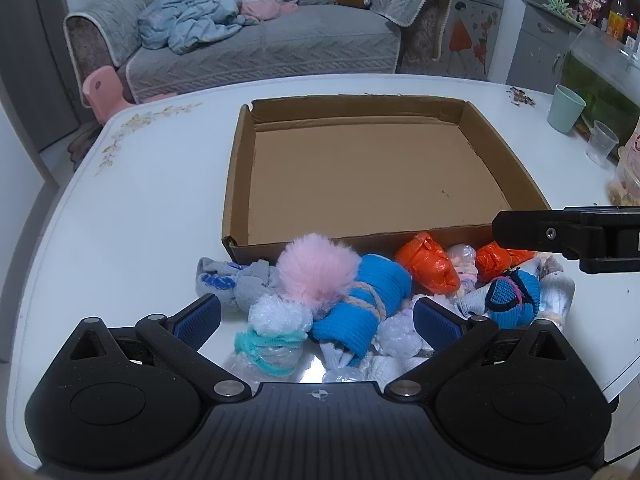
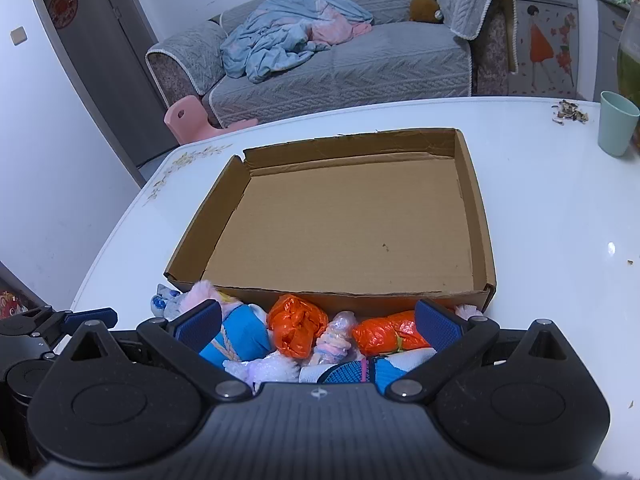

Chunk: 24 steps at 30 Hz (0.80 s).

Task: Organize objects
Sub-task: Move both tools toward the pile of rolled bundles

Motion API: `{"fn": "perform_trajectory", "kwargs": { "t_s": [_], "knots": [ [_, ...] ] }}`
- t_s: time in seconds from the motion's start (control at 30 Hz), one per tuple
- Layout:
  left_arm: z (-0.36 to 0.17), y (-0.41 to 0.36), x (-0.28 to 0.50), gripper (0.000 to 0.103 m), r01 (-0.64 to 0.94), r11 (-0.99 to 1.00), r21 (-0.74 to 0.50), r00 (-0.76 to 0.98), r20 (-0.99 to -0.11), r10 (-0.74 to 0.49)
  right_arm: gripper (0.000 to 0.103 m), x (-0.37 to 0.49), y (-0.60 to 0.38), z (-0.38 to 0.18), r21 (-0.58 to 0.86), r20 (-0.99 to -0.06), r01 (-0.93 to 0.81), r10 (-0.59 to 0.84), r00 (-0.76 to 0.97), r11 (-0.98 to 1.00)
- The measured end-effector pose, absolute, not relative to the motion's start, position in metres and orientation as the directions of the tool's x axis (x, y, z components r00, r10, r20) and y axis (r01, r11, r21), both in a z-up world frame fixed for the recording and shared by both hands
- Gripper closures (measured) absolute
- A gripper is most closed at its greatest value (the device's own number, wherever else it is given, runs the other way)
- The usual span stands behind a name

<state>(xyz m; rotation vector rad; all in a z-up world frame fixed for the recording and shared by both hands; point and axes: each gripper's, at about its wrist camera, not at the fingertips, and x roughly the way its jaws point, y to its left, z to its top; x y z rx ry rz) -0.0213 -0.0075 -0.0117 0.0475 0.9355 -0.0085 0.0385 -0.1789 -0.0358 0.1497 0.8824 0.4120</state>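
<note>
On the white desk lies one shallow cardboard box with nothing inside. Against its near wall sits the heap: one blue roll (rope-tied), one pink pompom, two orange bundles. The left gripper and right gripper hover over it, jaws spread wide, grasping nothing.

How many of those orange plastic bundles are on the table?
2. One orange bundle lies against the near wall of the cardboard box, beside the blue knit roll. The other orange bundle lies further right, partly behind the right gripper. The pile may hide more.
</note>
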Motion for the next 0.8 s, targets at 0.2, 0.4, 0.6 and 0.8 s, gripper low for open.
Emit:
{"fn": "perform_trajectory", "kwargs": {
  "t_s": [0.2, 0.4, 0.6, 0.8],
  "knots": [
    [-0.013, -0.008, -0.022, 0.0, 0.029, 0.999, 0.037, 0.591, -0.806, 0.013, 0.0, 0.038, -0.18, -0.037, 0.296, -0.719, -0.29, 0.412, 0.559, 0.91],
    [-0.013, -0.007, -0.024, 0.0, 0.026, 0.999, 0.035, 0.59, -0.807, 0.013, 0.0, 0.037, -0.18, -0.037, 0.291, -0.723, -0.301, 0.415, 0.553, 0.908],
    [-0.017, -0.004, -0.044, 0.0, 0.026, 0.999, 0.047, 0.602, -0.798, 0.022, 0.0, 0.029, -0.189, -0.035, 0.279, -0.715, -0.319, 0.417, 0.561, 0.906],
    [-0.024, -0.009, -0.081, 0.0, 0.047, 0.998, 0.033, 0.607, -0.795, -0.003, 0.0, 0.026, -0.208, -0.038, 0.285, -0.717, -0.288, 0.403, 0.57, 0.914]
  ]
}}
